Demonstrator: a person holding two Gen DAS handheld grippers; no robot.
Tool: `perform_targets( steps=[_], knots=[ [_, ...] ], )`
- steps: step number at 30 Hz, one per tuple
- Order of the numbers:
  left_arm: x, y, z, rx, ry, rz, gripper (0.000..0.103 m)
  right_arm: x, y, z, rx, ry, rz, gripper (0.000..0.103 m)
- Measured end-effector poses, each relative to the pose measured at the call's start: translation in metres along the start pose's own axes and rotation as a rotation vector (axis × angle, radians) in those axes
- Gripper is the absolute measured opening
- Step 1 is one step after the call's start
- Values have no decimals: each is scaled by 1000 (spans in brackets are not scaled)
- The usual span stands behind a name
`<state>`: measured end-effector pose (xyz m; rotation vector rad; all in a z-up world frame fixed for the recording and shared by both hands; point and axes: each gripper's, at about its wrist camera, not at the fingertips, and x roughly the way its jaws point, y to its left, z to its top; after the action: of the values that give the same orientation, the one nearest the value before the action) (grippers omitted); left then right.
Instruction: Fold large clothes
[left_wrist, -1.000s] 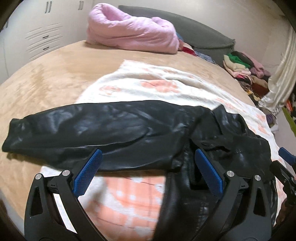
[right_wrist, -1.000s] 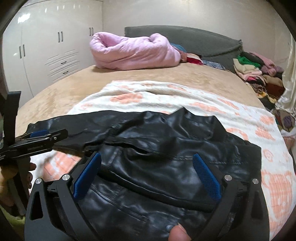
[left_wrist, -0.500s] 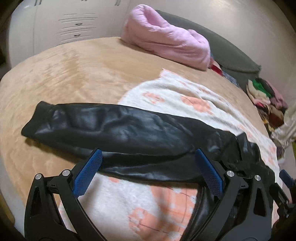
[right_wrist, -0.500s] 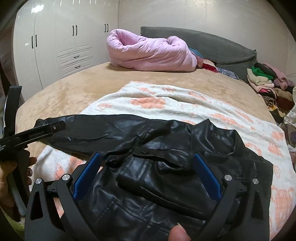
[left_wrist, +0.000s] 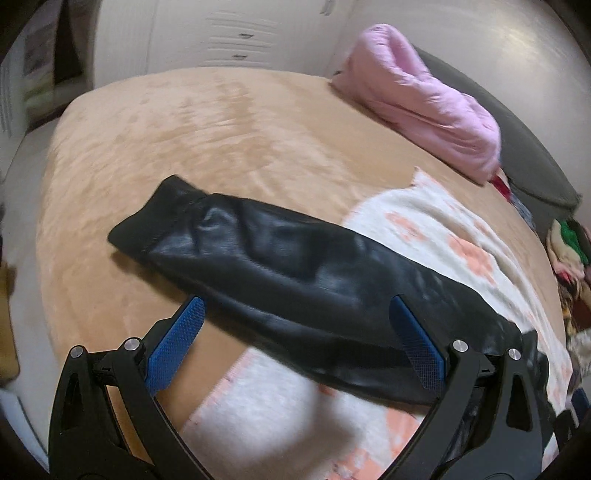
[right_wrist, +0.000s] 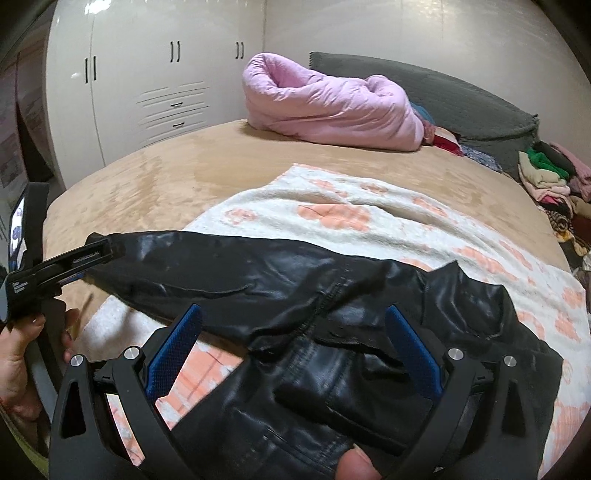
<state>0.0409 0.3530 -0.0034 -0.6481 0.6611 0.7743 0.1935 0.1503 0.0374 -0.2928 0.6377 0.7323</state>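
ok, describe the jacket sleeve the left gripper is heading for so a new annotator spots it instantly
Start at the tan bed, then find the white blanket with orange patches lying on it. The sleeve is the long black glossy tube running off the blanket's left edge onto the bare bedcover, cuff outermost. Unlike the pink duvet by the headboard, it is flat, dark and shiny.

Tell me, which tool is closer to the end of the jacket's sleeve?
Left. The left tool hangs open over the sleeve, near its cuff. The right tool is open over the jacket body, farther from the cuff.
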Motion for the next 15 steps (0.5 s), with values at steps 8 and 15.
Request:
perform_targets(
  steps=[8,15],
  knots=[
    [29,29,10,-116,69,37,94,19,13,3,-32,28,31,99],
    [51,43,15,-214,103,6,94,29,16,-8,11,57,69,99]
  ],
)
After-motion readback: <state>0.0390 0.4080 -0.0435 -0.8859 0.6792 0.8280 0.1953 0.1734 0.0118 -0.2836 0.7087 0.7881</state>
